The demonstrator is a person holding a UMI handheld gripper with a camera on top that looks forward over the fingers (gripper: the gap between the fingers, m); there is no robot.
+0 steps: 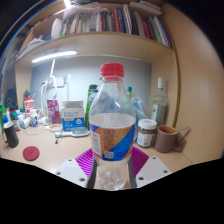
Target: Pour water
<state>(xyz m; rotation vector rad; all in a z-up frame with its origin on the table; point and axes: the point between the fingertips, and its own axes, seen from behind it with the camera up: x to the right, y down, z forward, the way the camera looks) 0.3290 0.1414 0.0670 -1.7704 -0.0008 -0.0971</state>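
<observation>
On a cluttered desk [40, 150] beneath bookshelves [100, 25], the gripper [112, 160] is clamped on a red-capped water bottle [112, 125], apparently mid-carry; uncapping and tilting likely follow.

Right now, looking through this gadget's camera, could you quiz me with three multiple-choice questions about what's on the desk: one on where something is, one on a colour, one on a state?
1. Where is the water bottle?
A. Between the two fingers
B. Up on the bookshelf
C. Lying beside the mug

2. What colour is the bottle's cap?
A. Blue
B. Red
C. White

3. How is the bottle right now?
A. Upright with the cap on
B. Tipped and pouring
C. Open, with no cap

Answers: 1 A, the gripper has a purple pad at each side of it; 2 B, the cap is plainly red; 3 A, it is vertical and capped.
</observation>
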